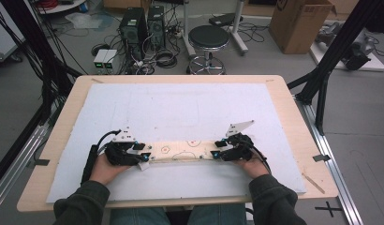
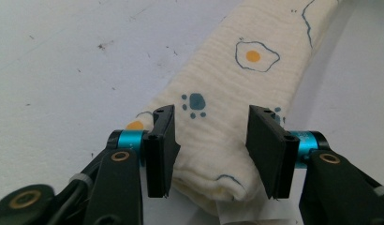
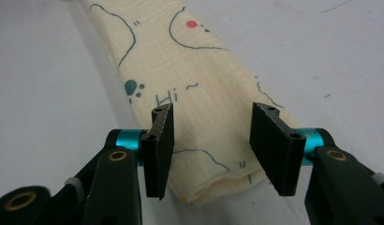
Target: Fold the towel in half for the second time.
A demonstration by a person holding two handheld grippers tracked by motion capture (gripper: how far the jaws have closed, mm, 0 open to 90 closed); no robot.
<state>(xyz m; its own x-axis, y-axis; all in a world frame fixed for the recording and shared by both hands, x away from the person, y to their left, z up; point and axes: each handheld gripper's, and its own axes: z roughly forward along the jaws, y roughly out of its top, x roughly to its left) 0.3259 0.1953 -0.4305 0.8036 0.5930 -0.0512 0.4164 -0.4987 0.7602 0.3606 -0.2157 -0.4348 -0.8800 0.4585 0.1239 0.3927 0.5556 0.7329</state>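
while the folded cloth [image 1: 180,151] lies flat on the bench [image 1: 59,140], my left claw [image 2: 211,150] and right claw [image 3: 211,150] straddle its ends, jaws parted, gripping nothing, placed to square it.

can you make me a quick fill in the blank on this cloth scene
1. The cloth lies folded into a long ____ on the white mat.
2. The left gripper is at one end of the cloth and the right gripper at the ____ end.
3. The fried egg print has an ____ yolk.
4. The floor beyond the table holds a round black ____.

Missing words: strip; other; orange; stool
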